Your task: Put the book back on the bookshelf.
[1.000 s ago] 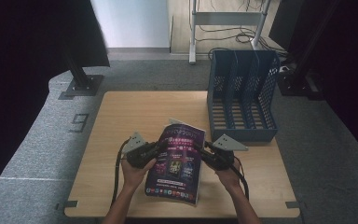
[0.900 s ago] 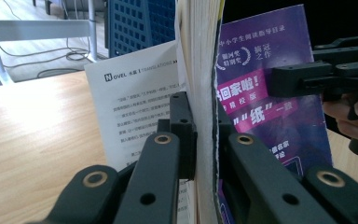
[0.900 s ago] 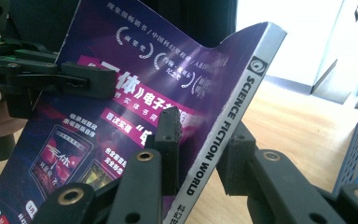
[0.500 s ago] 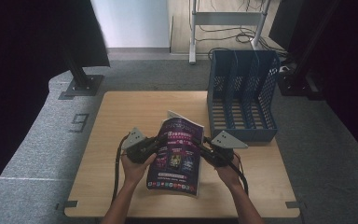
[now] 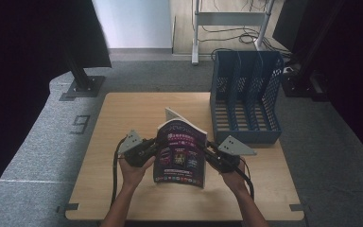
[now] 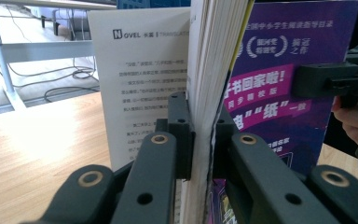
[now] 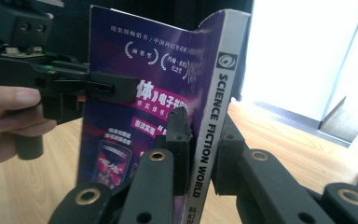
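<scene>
The purple-covered paperback magazine (image 5: 180, 152), its grey spine printed "SCIENCE FICTION WORLD", is held clear of the light wooden table (image 5: 123, 113), above the near middle of the top and between the two grippers. It stands nearly upright: its long axis runs from a lower edge near the person up to a top edge that leans away toward the far side, and the purple front cover faces the person. The spine lies at the person's right, the open page edge at the left; one white printed leaf (image 6: 140, 79) has fanned away from the block behind the cover. The left gripper (image 6: 200, 140) is clamped on the page-edge side, one jaw on the white inner leaves and the other on the cover. The right gripper (image 7: 199, 135) is clamped across the spine, one jaw on the front cover and the other on the back. The step in hand appears to be lifting and righting the magazine for filing. The dark blue perforated plastic file rack (image 5: 246, 94) with three upright slots stands at the far right of the table, well apart from the magazine. The next move probably calls for carrying the magazine to the rack, aligning its plane with a slot, and gathering the loose leaf so it does not catch on a divider.
</scene>
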`<act>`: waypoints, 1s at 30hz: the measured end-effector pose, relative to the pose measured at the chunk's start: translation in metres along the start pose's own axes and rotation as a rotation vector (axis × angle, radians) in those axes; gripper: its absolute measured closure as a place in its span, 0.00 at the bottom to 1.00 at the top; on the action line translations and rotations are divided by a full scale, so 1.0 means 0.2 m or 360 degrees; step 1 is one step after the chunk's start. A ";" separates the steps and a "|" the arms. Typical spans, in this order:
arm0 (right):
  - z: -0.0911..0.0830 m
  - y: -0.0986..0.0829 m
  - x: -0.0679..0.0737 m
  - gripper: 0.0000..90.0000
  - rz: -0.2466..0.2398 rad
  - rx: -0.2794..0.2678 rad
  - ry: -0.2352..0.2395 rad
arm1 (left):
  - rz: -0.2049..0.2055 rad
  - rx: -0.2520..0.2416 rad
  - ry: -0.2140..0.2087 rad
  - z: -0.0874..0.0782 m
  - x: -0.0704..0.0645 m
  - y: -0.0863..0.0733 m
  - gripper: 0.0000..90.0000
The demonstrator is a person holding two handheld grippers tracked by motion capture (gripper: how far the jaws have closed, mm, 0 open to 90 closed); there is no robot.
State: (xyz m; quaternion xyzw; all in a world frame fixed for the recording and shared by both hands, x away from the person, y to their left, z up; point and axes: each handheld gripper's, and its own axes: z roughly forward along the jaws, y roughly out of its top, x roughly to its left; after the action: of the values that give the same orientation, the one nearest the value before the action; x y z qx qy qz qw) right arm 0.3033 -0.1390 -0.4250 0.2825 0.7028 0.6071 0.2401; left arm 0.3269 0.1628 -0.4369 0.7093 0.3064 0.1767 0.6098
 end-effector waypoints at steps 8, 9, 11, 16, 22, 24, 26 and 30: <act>-0.03 0.00 0.02 0.89 -0.0011 -0.0008 0.0017 | -0.0007 -0.0003 -0.0020 -0.01 0.01 -0.02 0.84; -0.03 0.00 0.03 0.89 -0.0013 -0.0007 0.0021 | -0.0017 -0.0004 -0.0021 -0.01 0.02 -0.02 0.82; -0.03 0.00 0.03 0.89 -0.0015 -0.0007 0.0029 | -0.0021 0.0007 -0.0010 -0.01 0.03 -0.04 0.80; -0.03 -0.01 0.03 0.89 -0.0011 -0.0009 0.0032 | -0.0010 0.0033 0.0097 0.02 0.03 -0.05 0.63; -0.02 -0.01 0.03 0.89 -0.0020 -0.0008 0.0059 | -0.0018 0.0081 0.0111 0.09 0.06 -0.05 0.39; -0.02 -0.01 0.04 0.89 -0.0023 -0.0008 0.0059 | -0.0013 0.0081 0.0103 0.11 0.07 -0.05 0.36; -0.02 -0.01 0.03 0.89 -0.0019 -0.0008 0.0061 | -0.0016 0.0090 0.0082 0.12 0.07 -0.04 0.32; -0.02 -0.01 0.04 0.89 -0.0023 -0.0010 0.0070 | -0.0034 0.0109 0.0072 0.12 0.09 -0.04 0.27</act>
State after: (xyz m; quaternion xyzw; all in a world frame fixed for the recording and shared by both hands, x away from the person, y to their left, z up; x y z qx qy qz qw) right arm 0.2943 -0.1375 -0.4262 0.2632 0.7081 0.6136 0.2298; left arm 0.3537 0.1561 -0.4518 0.7222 0.3335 0.1756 0.5800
